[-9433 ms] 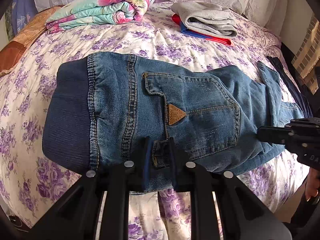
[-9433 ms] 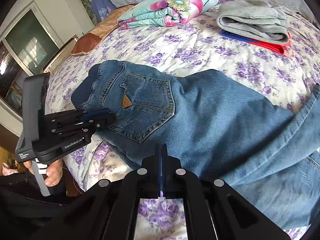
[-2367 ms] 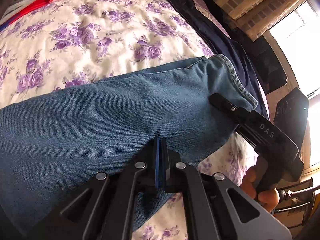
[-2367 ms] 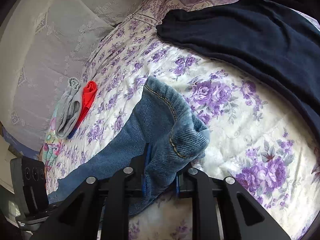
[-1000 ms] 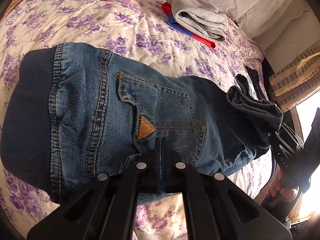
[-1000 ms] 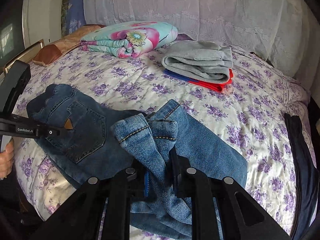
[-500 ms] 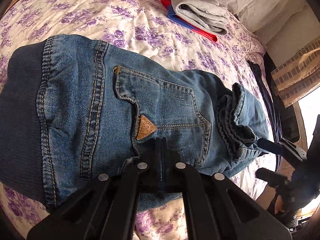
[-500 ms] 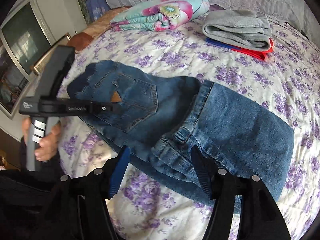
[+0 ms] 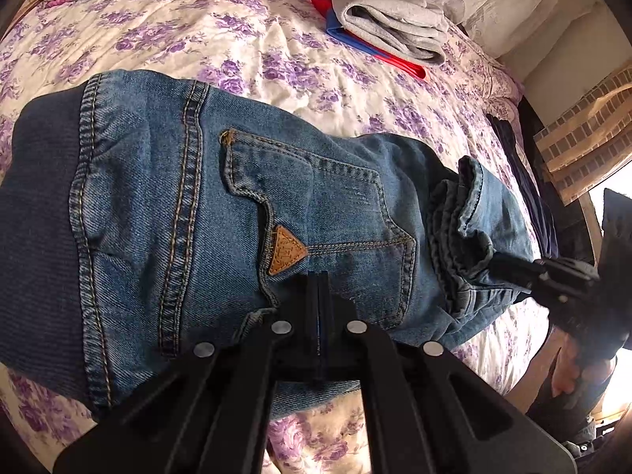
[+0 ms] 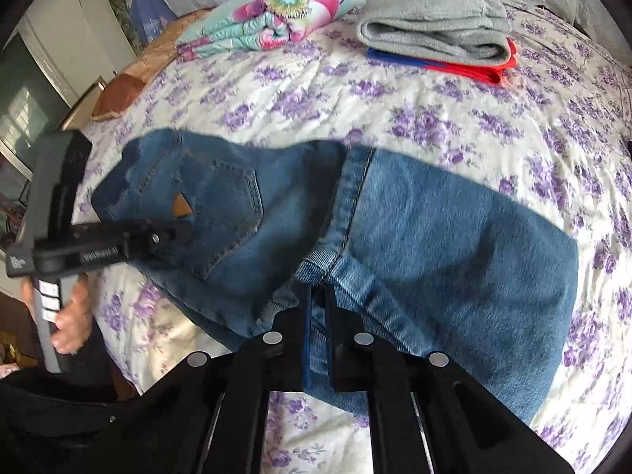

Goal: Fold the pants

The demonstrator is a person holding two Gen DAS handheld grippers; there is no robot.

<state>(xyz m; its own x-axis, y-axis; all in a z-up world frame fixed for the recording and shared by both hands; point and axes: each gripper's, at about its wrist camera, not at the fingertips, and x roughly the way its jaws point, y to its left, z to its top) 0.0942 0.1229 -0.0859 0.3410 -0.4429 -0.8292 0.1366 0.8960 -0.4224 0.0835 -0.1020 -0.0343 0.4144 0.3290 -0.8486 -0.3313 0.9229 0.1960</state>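
Note:
Blue jeans (image 9: 166, 213) lie on the flowered bed, legs folded back so the hems (image 9: 462, 233) rest near the back pocket with its tan triangle patch (image 9: 285, 252). My left gripper (image 9: 319, 280) is shut, pressed on the denim just below the pocket; it also shows at the left of the right wrist view (image 10: 173, 233). My right gripper (image 10: 318, 296) is shut on the near hem edge of the folded leg (image 10: 454, 245); it shows at the right of the left wrist view (image 9: 497, 262).
A folded grey garment on red and blue ones (image 10: 434, 27) and a folded floral quilt (image 10: 276, 4) lie at the back of the bed (image 10: 395, 110). A dark garment (image 9: 513, 146) lies at the bed's right edge.
The right gripper carried the leg hems over onto the seat, opened, then closed on the hem's near edge. The left gripper stayed shut by the pocket.

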